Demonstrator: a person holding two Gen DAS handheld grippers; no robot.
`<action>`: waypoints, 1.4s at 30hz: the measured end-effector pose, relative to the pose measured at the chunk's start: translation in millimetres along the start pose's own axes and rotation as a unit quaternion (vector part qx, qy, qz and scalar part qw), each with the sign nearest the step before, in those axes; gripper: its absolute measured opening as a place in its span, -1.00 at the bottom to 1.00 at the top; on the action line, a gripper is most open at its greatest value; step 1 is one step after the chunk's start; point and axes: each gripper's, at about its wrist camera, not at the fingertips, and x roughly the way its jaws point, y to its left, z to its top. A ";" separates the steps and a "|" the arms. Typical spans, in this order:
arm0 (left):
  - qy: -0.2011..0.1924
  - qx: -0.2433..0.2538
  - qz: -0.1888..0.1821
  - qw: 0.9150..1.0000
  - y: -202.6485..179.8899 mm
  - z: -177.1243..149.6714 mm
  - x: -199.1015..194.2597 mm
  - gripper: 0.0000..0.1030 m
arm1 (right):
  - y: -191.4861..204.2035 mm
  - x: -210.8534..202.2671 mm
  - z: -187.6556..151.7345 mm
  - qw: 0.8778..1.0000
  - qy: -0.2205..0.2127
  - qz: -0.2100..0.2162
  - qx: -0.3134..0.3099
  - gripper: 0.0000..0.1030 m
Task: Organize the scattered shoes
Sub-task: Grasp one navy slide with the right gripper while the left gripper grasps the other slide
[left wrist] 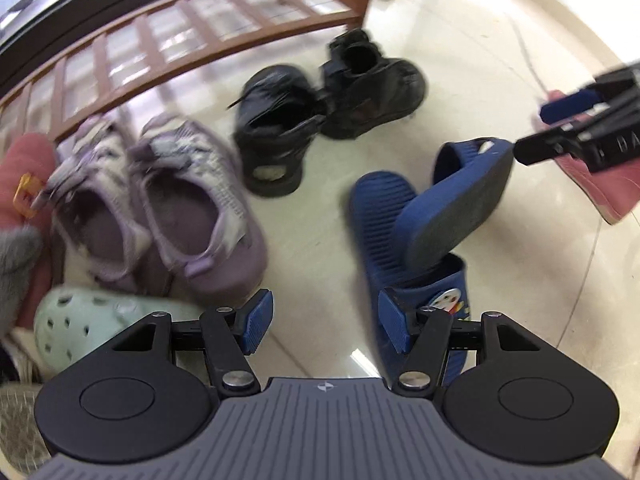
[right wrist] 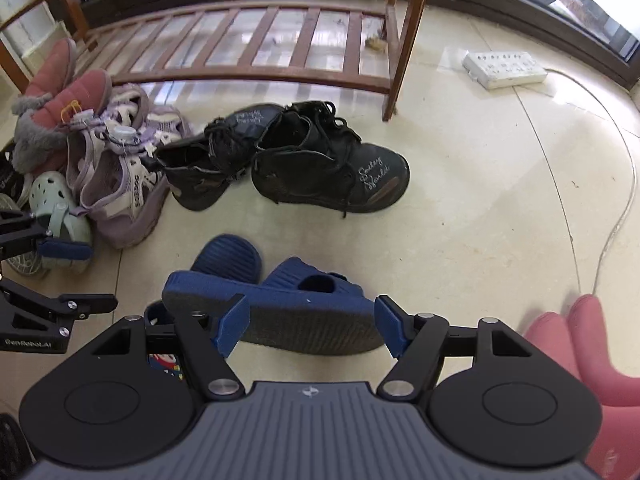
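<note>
A pair of navy slippers lies mid-floor. One slipper [left wrist: 376,216] is flat, with a cartoon badge on its strap. The other slipper [left wrist: 456,204] [right wrist: 288,304] leans across it, grey sole showing. My right gripper [right wrist: 312,328] [left wrist: 536,132] is open, the leaning slipper's sole just beyond its pads; one fingertip is at the slipper's edge. My left gripper [left wrist: 326,322] [right wrist: 76,276] is open and holds nothing, its right pad beside the flat slipper's strap. Two black boots [left wrist: 332,108] [right wrist: 296,156] lie in front of a wooden shoe rack [left wrist: 192,36] [right wrist: 256,40].
Purple sneakers [left wrist: 160,200] [right wrist: 120,168], a mint clog [left wrist: 80,328] [right wrist: 56,204] and furry pink slippers [right wrist: 76,92] are piled at the left. Pink slippers [right wrist: 580,344] [left wrist: 592,184] lie at the right. A white power strip [right wrist: 504,68] with its cable rests on the tiled floor.
</note>
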 end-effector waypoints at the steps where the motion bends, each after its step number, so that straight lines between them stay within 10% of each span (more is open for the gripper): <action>1: 0.001 -0.007 0.001 1.000 0.6 -2.9 -0.6 0.19 | 1.0 2.0 -3.6 1.000 -0.007 0.003 0.003 0.45; 27: -0.003 0.052 -0.018 0.998 -36.7 -24.9 4.4 0.19 | -0.9 -9.5 -113.9 0.993 0.012 0.045 0.104 0.52; 42: -0.014 0.112 -0.028 0.993 -43.0 -3.5 12.5 0.19 | -44.6 24.7 -86.9 0.970 0.009 0.082 0.228 0.65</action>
